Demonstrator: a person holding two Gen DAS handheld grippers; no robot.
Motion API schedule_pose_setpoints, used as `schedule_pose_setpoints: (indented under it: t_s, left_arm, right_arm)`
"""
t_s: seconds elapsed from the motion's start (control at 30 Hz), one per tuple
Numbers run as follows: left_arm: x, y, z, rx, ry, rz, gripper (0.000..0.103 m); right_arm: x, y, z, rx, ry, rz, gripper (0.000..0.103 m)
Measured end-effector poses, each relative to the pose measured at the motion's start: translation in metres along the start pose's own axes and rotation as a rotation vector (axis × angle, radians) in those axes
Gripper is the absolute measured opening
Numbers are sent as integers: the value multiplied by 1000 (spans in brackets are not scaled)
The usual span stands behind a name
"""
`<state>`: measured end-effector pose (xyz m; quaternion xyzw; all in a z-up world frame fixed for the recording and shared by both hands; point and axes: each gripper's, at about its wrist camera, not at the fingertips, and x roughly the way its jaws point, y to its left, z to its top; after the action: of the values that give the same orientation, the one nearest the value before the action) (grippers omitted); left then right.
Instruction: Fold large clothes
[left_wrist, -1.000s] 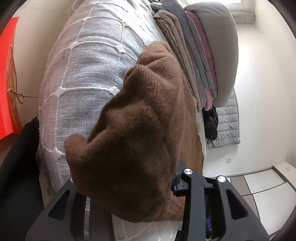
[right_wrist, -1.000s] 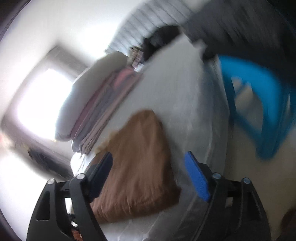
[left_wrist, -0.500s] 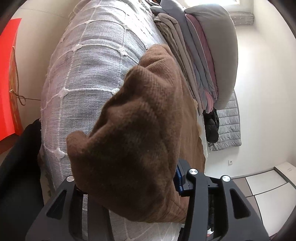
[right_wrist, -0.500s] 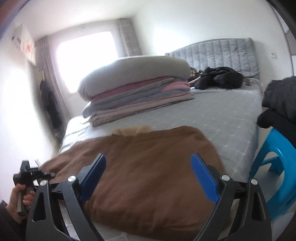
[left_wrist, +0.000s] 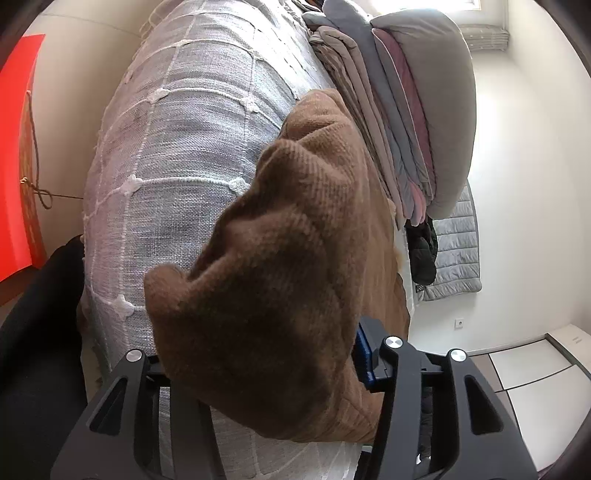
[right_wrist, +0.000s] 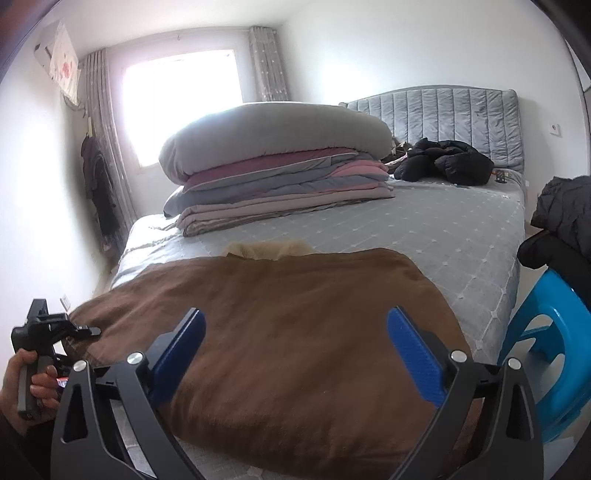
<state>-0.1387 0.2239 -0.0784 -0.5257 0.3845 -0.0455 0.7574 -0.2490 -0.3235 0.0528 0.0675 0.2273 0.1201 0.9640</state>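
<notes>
A large brown knit garment (right_wrist: 295, 332) lies spread on the near part of the grey bed (right_wrist: 443, 229), a lighter tan lining showing at its far edge. My right gripper (right_wrist: 295, 343) hovers over its near edge, jaws wide open and empty. My left gripper (left_wrist: 258, 369) is shut on a bunched corner of the brown garment (left_wrist: 280, 258), which fills that view and hides the fingertips. In the right wrist view the left gripper (right_wrist: 79, 328) sits at the garment's left corner, held by a hand.
A stack of folded quilts (right_wrist: 277, 162) lies across the far side of the bed. A black jacket (right_wrist: 443, 160) rests by the headboard. A blue plastic stool (right_wrist: 546, 350) with dark clothes stands right of the bed. A red panel (left_wrist: 18, 147) hangs at the left.
The right gripper swung round from a tilted, blurred view to level over the garment's near edge. The left gripper kept its hold on the bunched corner and shifted slightly.
</notes>
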Motion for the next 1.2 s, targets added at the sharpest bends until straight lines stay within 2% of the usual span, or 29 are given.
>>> schedule_pose_setpoints:
  t_s: [0.13, 1.2]
  left_arm:
    - [0, 0, 1, 3, 0, 2, 47]
    - [0, 0, 0, 12, 1, 8, 49]
  right_arm:
    - [2, 1, 0, -31, 8, -4, 96]
    - [6, 9, -3, -47, 11, -16, 96]
